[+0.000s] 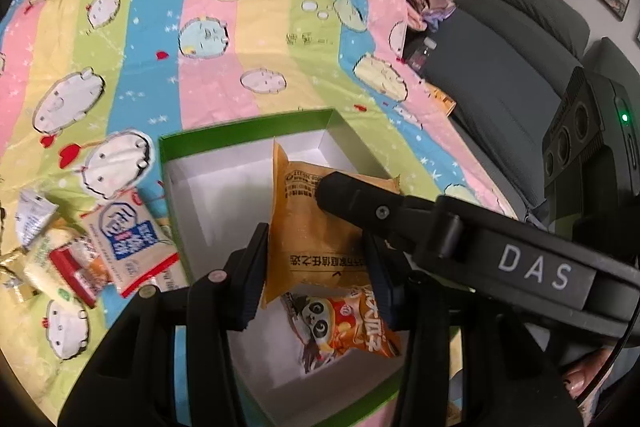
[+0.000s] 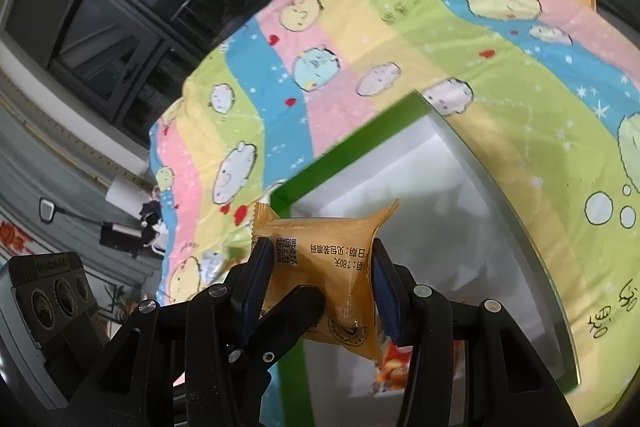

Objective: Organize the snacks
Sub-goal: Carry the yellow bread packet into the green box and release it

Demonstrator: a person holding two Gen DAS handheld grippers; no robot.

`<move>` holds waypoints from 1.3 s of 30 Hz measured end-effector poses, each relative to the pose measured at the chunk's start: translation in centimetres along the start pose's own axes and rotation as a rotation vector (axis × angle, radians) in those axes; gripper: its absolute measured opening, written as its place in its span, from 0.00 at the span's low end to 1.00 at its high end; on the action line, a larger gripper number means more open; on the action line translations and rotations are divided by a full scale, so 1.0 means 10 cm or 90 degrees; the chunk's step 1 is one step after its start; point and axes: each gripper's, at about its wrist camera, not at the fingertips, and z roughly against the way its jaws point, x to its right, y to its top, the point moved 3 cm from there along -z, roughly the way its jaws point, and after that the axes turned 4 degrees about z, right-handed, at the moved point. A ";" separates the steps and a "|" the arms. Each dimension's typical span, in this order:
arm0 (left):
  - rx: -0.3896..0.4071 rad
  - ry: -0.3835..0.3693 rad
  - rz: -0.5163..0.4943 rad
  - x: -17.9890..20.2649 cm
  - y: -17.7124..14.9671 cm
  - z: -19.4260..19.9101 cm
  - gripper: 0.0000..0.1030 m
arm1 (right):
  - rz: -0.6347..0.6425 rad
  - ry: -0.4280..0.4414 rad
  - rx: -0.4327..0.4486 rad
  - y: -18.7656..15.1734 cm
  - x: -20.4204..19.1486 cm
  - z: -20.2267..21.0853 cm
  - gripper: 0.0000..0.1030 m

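Both tongs (image 1: 316, 267) (image 2: 322, 283) clamp one orange snack packet (image 1: 316, 227) above the box (image 1: 172, 155).

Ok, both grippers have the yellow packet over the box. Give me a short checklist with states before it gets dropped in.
1. Left gripper closed on the yellow packet: ok, pads press both sides.
2. Right gripper closed on the same packet: ok.
3. Packet above the green box: ok, white floor shows behind it.
4. Landing spot free: ok, only the panda packet lies at the near end.
5. Packet intact: cannot tell, part is hidden by fingers.
6. Loose snacks left of the box clear of the drop: ok.
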 end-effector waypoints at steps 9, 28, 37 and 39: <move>-0.039 -0.025 0.013 -0.04 -0.06 -0.46 0.44 | -0.050 -0.041 -0.023 0.01 0.37 -0.24 0.49; -0.080 0.058 -0.023 -0.05 -0.19 -0.76 0.35 | -0.097 -0.118 -0.051 -0.15 0.67 -0.46 0.48; -0.103 0.068 -0.026 0.00 -0.25 -0.82 0.38 | -0.103 -0.161 -0.046 -0.19 0.78 -0.37 0.45; -0.097 0.080 -0.027 0.04 -0.27 -0.81 0.38 | -0.104 -0.169 -0.046 -0.19 0.81 -0.35 0.45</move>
